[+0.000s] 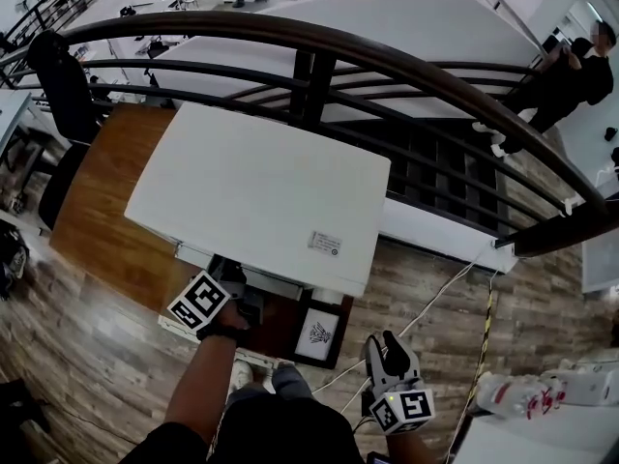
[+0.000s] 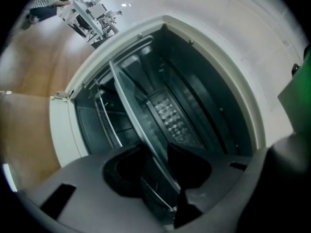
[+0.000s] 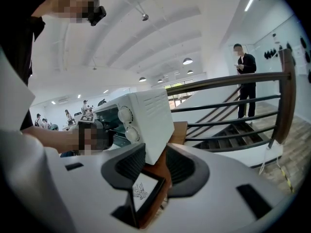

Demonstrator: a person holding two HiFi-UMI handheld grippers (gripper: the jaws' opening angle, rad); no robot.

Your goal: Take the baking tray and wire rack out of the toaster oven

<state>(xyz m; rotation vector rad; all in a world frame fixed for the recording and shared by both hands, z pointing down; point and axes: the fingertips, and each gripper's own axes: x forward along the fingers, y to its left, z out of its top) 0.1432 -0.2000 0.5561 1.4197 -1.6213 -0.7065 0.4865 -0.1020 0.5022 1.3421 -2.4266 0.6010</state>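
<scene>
The white toaster oven (image 1: 261, 187) stands on a wooden table, seen from above. My left gripper (image 1: 242, 303) reaches into its open front. In the left gripper view, rolled to one side, the dark cavity (image 2: 209, 110) fills the frame. The shiny baking tray (image 2: 138, 118) runs slantwise between the jaws of my left gripper (image 2: 155, 166), and both pads lie against its rim. The wire rack's thin rods (image 2: 104, 118) show further in, at the left. My right gripper (image 1: 387, 348) hangs off to the right, away from the oven. Its jaws (image 3: 155, 166) stand open with nothing between them.
A dark curved railing (image 1: 387, 61) and a stairwell lie beyond the oven, with a person (image 1: 571, 75) standing on the far side. A framed card (image 1: 317, 334) leans at the table's near corner. The oven's knobs (image 3: 127, 123) face my right gripper. Cables cross the wooden floor (image 1: 455, 278).
</scene>
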